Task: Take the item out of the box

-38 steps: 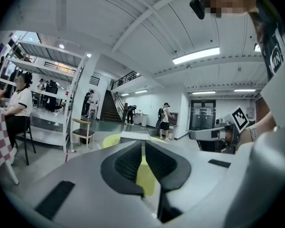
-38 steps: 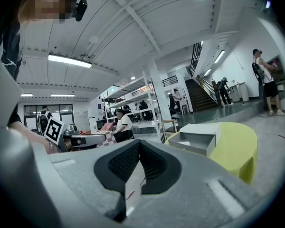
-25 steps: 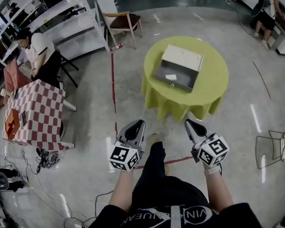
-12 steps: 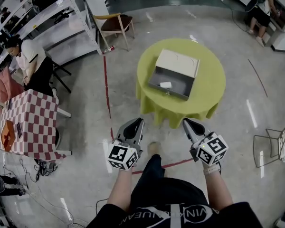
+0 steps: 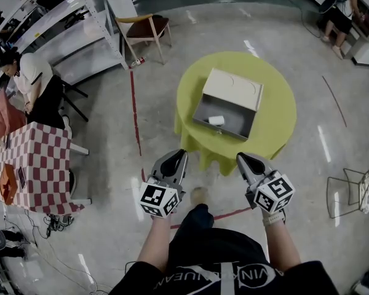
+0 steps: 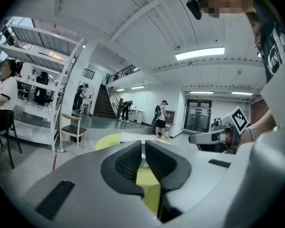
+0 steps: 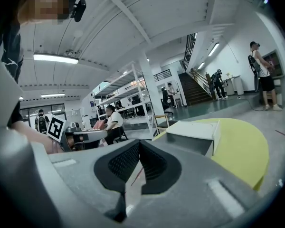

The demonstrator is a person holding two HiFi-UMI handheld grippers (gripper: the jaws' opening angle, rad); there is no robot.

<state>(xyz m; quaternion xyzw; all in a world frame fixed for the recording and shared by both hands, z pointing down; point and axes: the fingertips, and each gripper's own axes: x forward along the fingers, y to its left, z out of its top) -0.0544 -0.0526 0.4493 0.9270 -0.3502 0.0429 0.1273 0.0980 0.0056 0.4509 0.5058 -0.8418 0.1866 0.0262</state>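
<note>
An open grey box (image 5: 229, 111) with its cream lid (image 5: 236, 88) tipped back stands on a round yellow-green table (image 5: 277, 123). A small white item (image 5: 216, 120) lies inside it. My left gripper (image 5: 180, 156) and right gripper (image 5: 243, 158) are held side by side over the floor, well short of the table, both shut and empty. In the left gripper view the pads (image 6: 128, 161) meet, with the table (image 6: 109, 140) beyond. The right gripper view shows the box (image 7: 192, 134) ahead on the table (image 7: 240, 148).
A wooden chair (image 5: 147, 28) and metal shelving (image 5: 67, 35) stand at the back left. A checkered table (image 5: 34, 165) and a seated person (image 5: 31, 78) are at the left. Red floor tape (image 5: 135, 121) runs past the table. A wire frame (image 5: 350, 189) stands at the right.
The table and box have drawn closer and lower in the head view as the person walks toward them. Both grippers keep their pose and stay shut.
</note>
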